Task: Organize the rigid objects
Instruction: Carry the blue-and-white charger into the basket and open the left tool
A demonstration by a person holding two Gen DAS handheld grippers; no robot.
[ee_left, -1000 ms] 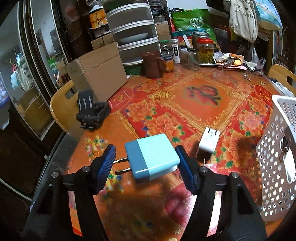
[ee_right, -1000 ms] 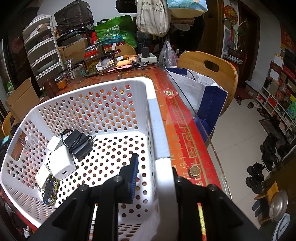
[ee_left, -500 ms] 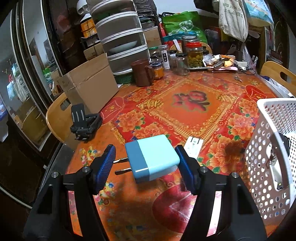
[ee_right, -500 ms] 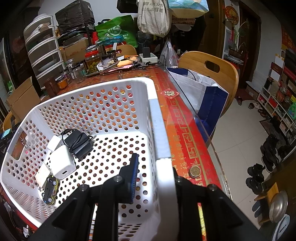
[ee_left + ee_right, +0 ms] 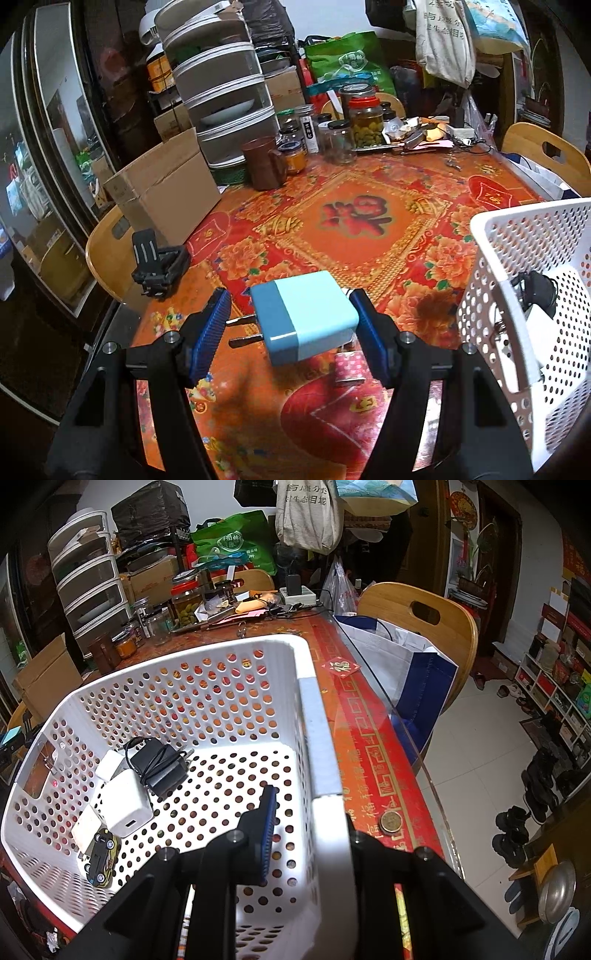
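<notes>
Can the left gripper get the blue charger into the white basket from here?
Probably yes. The left gripper holds the blue charger above the table, and the white basket beside it is open-topped; only its near wall must be cleared.

Two-tone blue charger (image 5: 304,315), prongs leftward, aloft

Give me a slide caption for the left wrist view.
Left hand-held gripper carries a blue charger toward the white basket.
</notes>
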